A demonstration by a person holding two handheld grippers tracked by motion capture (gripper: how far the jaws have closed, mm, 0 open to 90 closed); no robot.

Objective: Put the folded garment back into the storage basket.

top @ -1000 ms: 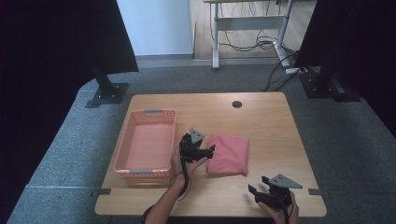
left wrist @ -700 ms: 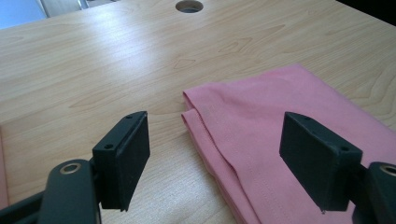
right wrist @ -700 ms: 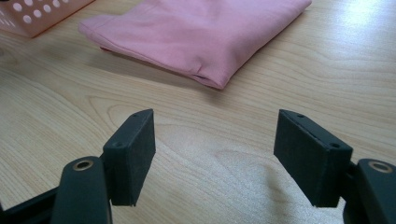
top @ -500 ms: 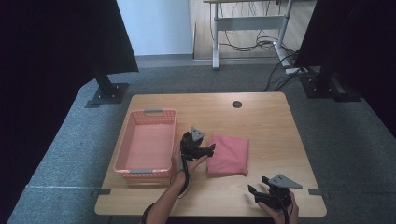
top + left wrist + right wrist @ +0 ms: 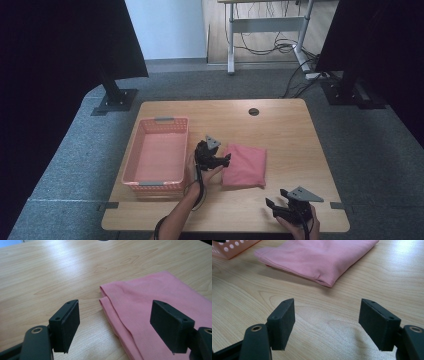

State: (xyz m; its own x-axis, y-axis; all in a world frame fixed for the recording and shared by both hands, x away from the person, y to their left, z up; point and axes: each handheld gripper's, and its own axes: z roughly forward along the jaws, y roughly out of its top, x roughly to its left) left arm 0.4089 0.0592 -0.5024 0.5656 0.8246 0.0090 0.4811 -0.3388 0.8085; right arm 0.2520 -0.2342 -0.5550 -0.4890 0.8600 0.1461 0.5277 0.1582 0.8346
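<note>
High view first: your left gripper (image 5: pixel 220 161) sits at the left edge of the folded pink cloth (image 5: pixel 246 166), which lies flat on the wooden table (image 5: pixel 285 130) just right of the pink basket (image 5: pixel 156 155), apart from it. Your right gripper (image 5: pixel 282 207) rests near the table's near edge, well short of the cloth, jaws spread and holding nothing; leave it parked unless the fold starts to slip. The likely step is to take the cloth by that left edge and carry it to the basket, so get a bite across all the layers, not just the top one. Left gripper view: the jaws stand wide apart, empty, with the cloth's stitched corner (image 5: pixel 106 298) between them and a little ahead. You should lower until the bottom pad slides along the wood under the fold, push forward so the hem sits deep between the pads, then close. Right gripper view: the cloth (image 5: pixel 317 257) lies ahead, the basket's perforated wall (image 5: pixel 229 247) at far left, and both pads hover open over bare wood.
</note>
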